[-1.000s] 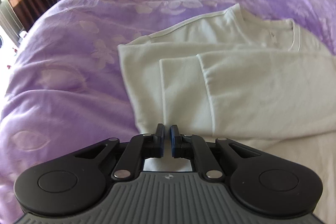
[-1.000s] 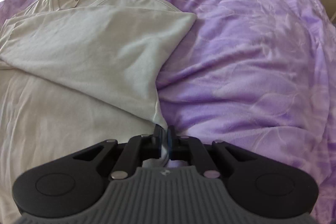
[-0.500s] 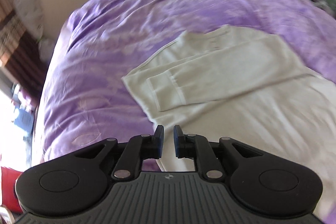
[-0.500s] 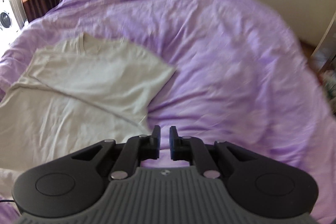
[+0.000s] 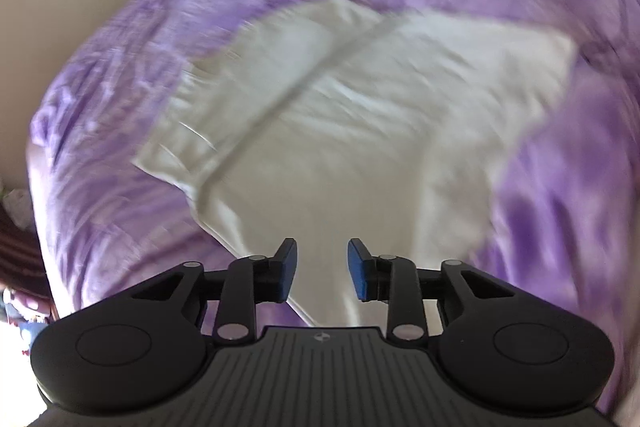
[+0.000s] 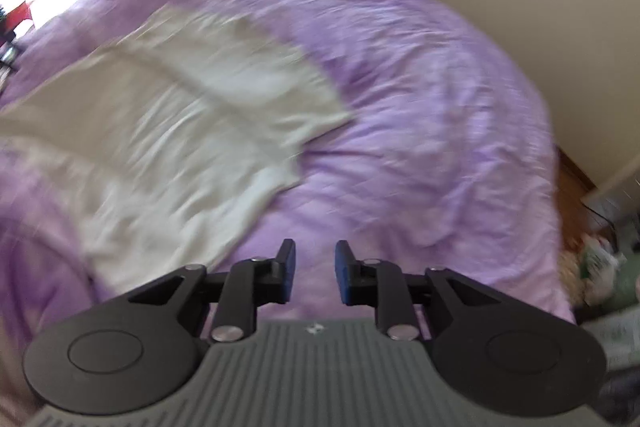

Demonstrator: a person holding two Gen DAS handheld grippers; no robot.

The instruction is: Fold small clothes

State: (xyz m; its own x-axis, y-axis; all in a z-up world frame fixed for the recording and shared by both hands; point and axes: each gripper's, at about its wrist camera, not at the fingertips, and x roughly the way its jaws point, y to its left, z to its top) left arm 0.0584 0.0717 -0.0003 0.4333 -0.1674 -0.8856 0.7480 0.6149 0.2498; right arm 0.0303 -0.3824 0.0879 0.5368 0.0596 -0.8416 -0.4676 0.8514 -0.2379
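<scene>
I've let go w/ both. Left gripper (image 5: 322, 269) and right gripper (image 6: 315, 271) were pinched on the shirt's bottom edge a sec ago; now both are spread, nothing between the fingers, and lifted well back off the bed (image 6: 420, 131). The shirt (image 5: 360, 131) lies ahead of and below the left gripper, ahead-left of the right one, sleeves folded across the body. Both views are blurred, so detail's poor. I reckon the sleeve folds are done; next comes a regrip for the bottom-to-top fold.

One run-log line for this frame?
left gripper open, empty | right gripper open, empty | shirt on bedspread, sleeves folded in | views blurred
</scene>
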